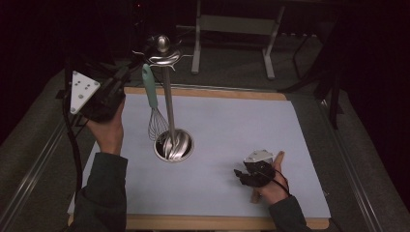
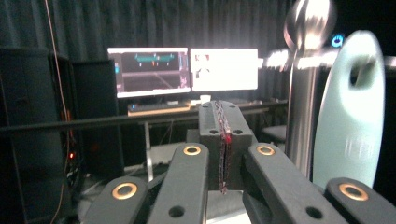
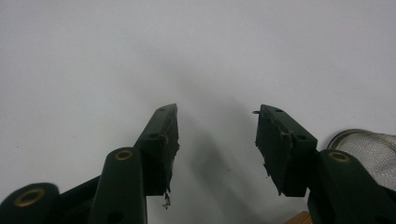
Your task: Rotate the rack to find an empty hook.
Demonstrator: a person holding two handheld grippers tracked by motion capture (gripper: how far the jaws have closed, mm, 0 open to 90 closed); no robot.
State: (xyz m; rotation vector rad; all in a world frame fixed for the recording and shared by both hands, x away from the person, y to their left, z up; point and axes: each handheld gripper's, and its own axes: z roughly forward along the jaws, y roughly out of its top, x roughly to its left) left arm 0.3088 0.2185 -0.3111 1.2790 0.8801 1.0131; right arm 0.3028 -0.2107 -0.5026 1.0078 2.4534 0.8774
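Whisk (image 1: 153, 104) hangs by its mint handle from a hook arm at the top of the steel utensil stand (image 1: 168, 96), wire head down just above the stand's round base, which sits mid-desk on the pale mat (image 1: 232, 130). Left gripper (image 2: 223, 154) is raised just left of the stand's top, jaws pressed together on nothing; the handle shows close on its right in the left gripper view. Right gripper (image 3: 217, 140) rests low on the mat, well right of the base, jaws apart and empty. Handling guess: whisk is light, handle rigid and probably grippy, wires springy and easy to deform. Grab mid-handle below the hang hole, lift to clear the hook. Stand looks top-heavy; side load may tip it.
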